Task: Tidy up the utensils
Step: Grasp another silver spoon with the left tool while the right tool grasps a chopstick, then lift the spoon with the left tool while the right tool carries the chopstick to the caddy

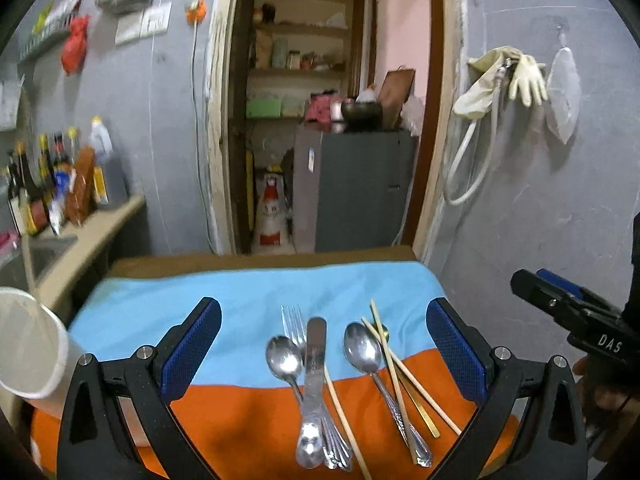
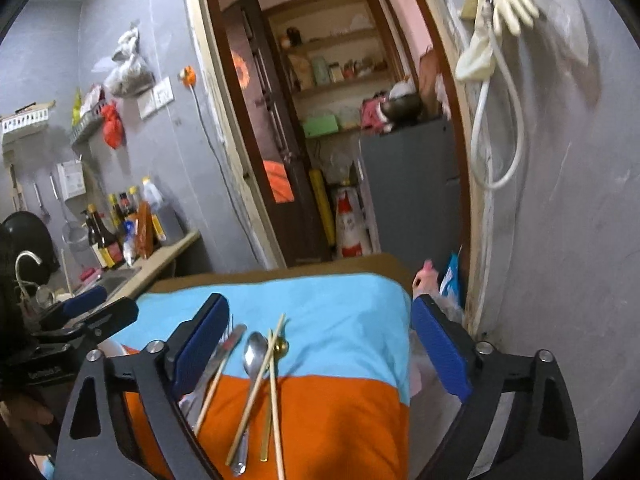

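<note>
steel spoons (image 1: 285, 356), fork (image 1: 294, 322), knife (image 1: 314, 364) w/ wooden chopsticks (image 1: 396, 376) on cloth (image 1: 248, 308)

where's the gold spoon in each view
Left wrist: gold spoon, right of centre, under the crossed chopsticks, its bowl peeping out at the top.
Right wrist: left of centre, beside the silver spoon.
Shared landmark: the blue-orange line of the cloth.

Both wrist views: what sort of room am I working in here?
Most likely a small home kitchen. A counter with a sink carries sauce bottles, a fridge stands in the pantry doorway, and rubber gloves hang on the wall. The utensils lie on a cloth-covered table.
</note>
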`<act>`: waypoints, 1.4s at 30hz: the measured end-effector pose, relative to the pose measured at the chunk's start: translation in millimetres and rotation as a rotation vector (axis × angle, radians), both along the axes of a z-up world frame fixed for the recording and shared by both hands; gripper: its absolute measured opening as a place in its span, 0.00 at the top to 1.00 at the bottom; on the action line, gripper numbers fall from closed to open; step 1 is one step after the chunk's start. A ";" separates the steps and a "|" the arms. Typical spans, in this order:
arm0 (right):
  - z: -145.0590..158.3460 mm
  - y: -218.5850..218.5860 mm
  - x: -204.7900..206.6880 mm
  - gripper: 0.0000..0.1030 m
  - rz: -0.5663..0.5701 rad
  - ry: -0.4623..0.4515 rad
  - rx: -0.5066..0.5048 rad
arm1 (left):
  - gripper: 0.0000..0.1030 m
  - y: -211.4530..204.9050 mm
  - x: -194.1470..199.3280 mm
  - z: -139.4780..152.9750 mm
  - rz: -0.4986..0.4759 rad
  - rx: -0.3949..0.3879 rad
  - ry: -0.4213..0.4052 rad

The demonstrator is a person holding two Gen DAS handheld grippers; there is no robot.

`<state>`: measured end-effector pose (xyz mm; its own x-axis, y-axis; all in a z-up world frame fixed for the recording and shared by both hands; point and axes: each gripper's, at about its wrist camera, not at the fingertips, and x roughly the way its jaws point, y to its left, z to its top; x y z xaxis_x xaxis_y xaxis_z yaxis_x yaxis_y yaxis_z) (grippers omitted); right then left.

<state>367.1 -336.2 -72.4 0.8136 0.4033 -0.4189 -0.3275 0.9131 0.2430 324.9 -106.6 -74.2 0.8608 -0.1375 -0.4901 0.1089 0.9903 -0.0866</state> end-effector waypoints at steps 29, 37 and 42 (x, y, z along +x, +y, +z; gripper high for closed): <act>-68.4 83.1 106.6 0.80 0.199 0.318 -0.072 | 0.67 89.5 75.8 -80.7 0.037 -0.286 0.367; -76.6 87.6 114.8 0.81 0.188 0.378 -0.054 | 0.74 95.9 77.8 -78.5 -0.027 -0.305 0.392; -78.8 81.6 121.2 0.92 0.174 0.434 0.005 | 0.90 93.8 81.8 -77.9 -0.052 -0.317 0.404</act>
